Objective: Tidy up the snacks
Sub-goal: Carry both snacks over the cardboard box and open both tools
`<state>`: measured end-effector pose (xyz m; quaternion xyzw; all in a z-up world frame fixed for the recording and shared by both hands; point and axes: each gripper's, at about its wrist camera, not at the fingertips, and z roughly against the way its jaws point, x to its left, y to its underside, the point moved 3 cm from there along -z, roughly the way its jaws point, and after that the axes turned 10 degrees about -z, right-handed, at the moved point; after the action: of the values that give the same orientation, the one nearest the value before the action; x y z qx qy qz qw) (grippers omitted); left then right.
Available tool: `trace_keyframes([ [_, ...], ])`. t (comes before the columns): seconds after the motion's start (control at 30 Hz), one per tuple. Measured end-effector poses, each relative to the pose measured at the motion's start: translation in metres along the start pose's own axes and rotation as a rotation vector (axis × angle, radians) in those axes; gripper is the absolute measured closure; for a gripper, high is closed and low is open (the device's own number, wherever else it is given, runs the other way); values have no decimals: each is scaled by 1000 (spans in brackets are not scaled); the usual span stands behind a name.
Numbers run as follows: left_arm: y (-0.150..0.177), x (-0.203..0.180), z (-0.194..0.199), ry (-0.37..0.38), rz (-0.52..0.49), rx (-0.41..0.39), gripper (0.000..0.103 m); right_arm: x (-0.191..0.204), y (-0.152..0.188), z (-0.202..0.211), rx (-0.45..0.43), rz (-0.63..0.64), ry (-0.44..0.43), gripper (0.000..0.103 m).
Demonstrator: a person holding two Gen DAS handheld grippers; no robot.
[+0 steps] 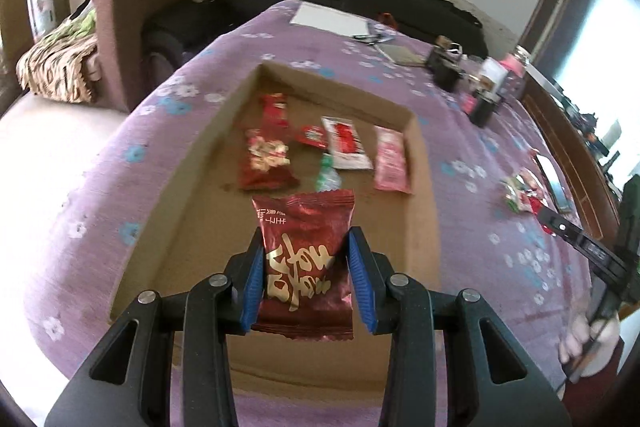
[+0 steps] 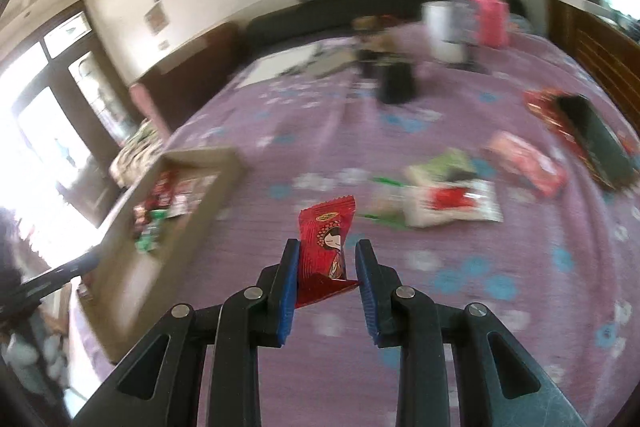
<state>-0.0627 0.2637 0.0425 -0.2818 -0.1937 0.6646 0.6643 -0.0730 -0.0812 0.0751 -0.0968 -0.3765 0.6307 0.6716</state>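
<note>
Snacks sit in 2 places on the purple flowered bedspread [image 1: 100, 195]. From the left wrist camera, the left gripper [image 1: 306, 247] has its blue pads pinched on a dark red packet with gold lettering [image 1: 306, 255], held above the near end of a shallow cardboard tray [image 1: 420, 187]. Several packets already lie in the tray: a red one [image 1: 266, 157], a white-and-red one [image 1: 347, 143], a pink one [image 1: 390, 161]. From the right wrist camera, the right gripper [image 2: 327, 255] is narrowly closed on a small red candy wrapper with a cartoon face [image 2: 328, 247], clear of the bedspread. Beyond it, blurred loose packets [image 2: 452, 203] lie scattered; the tray stands at the left.
</note>
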Motion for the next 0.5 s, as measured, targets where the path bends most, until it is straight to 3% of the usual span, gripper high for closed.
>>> trace_keyframes([
  [0.23, -12, 24, -23, -32, 25, 41, 66, 85, 1, -28, 72, 90, -88, 75],
  [0.5, -13, 38, -43, -38, 44, 93, 66, 156, 18, -64, 162, 176, -144, 75],
])
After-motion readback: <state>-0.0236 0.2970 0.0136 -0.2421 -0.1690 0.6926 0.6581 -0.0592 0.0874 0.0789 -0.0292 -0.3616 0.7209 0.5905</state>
